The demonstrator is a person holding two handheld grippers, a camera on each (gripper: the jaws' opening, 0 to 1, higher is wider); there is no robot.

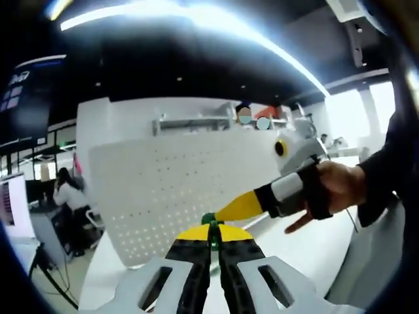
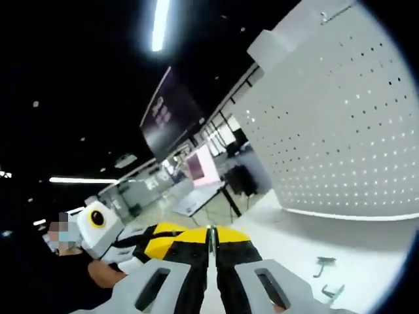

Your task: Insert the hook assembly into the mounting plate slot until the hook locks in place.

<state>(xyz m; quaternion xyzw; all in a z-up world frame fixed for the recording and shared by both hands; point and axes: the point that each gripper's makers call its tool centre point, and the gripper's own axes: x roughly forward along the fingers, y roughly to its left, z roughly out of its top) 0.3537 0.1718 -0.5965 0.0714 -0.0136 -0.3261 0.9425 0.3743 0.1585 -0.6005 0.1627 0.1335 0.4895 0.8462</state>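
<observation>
Left gripper view — green piece (image 1: 209, 219) mostly hidden

The perforated panel (image 1: 177, 190) stands upright on the table (image 1: 314, 252), beyond both tools' tips.

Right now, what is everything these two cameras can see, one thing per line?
Pegboard panel: one, white with rows of small holes, upright on the table ahead of the left tongs; also at upper right in the right gripper view.
Table: one, white, under the panel.
Green piece: one, small, at the tips of the left tongs; too small to identify.
Small metal pieces: two, grey, on the table at lower right in the right gripper view.
Seated person: one, white top, at a desk far left.
Ceiling lights: long white strips overhead.
Left tongs: yellow and black, closed.
Right tongs: yellow and black, closed; also seen from the left gripper view.
Hand: holding the right tongs.
</observation>
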